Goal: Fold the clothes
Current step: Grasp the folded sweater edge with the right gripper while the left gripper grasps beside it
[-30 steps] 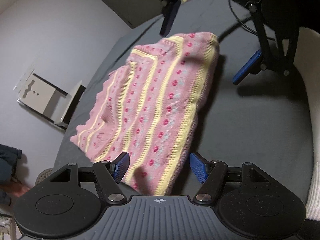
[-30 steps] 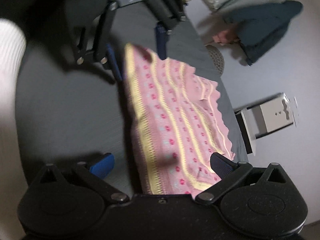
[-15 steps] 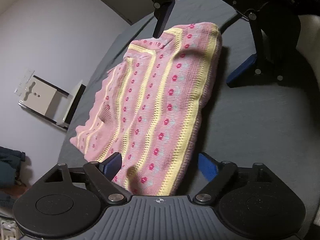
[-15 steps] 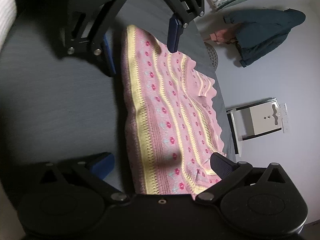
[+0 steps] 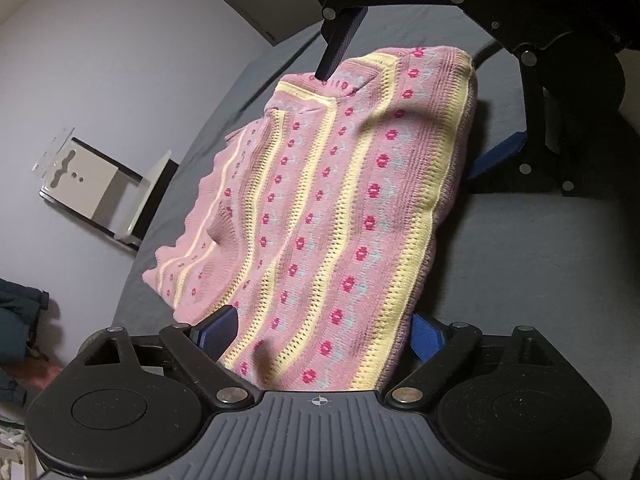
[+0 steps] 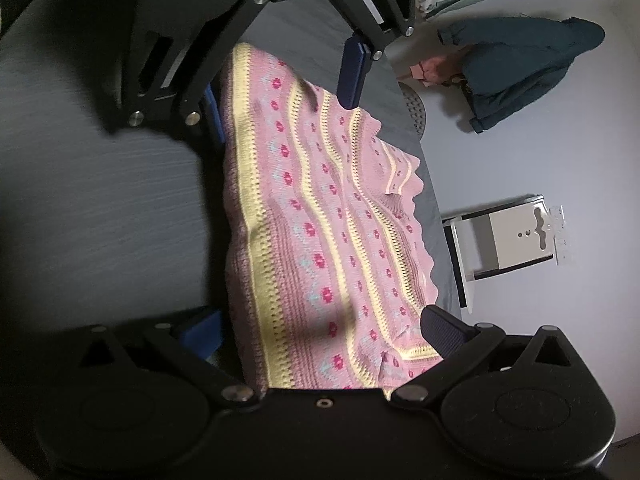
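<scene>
Two grippers face each other across a pink knit sweater (image 5: pixel 320 208) lying folded on the dark table (image 5: pixel 540 280). The left gripper (image 5: pixel 320 334) and the right gripper (image 6: pixel 320 330) both straddle its ends, jaws spread wide. No readable writing shows.

The left wrist camera sat low over its own left gripper (image 5: pixel 322 334), very near the pink knitted garment (image 5: pixel 320 208), looking toward 12 o'clock along the cloth to the right gripper (image 5: pixel 416 100) at the far end. The right wrist camera faced the opposite way from that far end, equally close, over the right gripper (image 6: pixel 320 332), with the left gripper (image 6: pixel 280 92) at its 12 o'clock. Both views shared the garment (image 6: pixel 320 220), the dark table (image 5: pixel 540 264) and the white stand (image 5: pixel 92 184) at the wall.
</scene>
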The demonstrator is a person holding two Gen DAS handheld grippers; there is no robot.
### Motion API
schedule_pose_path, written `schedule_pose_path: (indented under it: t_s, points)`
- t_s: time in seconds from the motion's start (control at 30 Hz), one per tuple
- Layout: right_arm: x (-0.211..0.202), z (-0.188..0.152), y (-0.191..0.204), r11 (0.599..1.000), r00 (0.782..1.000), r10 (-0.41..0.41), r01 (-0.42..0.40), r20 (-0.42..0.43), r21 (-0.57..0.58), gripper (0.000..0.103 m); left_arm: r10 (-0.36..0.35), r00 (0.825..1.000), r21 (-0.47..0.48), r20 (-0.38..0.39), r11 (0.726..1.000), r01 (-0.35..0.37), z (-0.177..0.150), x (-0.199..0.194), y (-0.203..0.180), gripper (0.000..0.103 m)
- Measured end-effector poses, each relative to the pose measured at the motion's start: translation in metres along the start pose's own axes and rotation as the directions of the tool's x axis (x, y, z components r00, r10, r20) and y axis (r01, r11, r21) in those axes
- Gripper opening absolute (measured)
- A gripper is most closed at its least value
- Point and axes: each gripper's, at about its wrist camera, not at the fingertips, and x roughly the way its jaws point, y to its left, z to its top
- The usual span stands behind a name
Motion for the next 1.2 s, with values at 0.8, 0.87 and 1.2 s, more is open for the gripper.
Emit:
schedule_pose_path:
  t_s: [0.8,0.87,1.2]
  points:
    - [0.017,-0.011,-0.004,0.996,0.996,-0.08,0.078,-0.037,-0.046,0.103,0.203,0.978,0.466,0.058,0.861,-0.206,-0.009,0.001,-0.044,0.088]
    - [0.02,-0.008,-0.003,0.994,0.995,-0.091,0.089,-0.036,-0.058,0.103,0.194,0.98,0.45,0.051,0.871,-0.196,-0.009,0.001,-0.042,0.088]
    - [0.024,-0.009,0.006,0.986,0.992,-0.115,0.107,-0.057,-0.128,0.069,0.139,0.99,0.349,-0.002,0.928,-0.13,-0.016,0.004,-0.034,0.032]
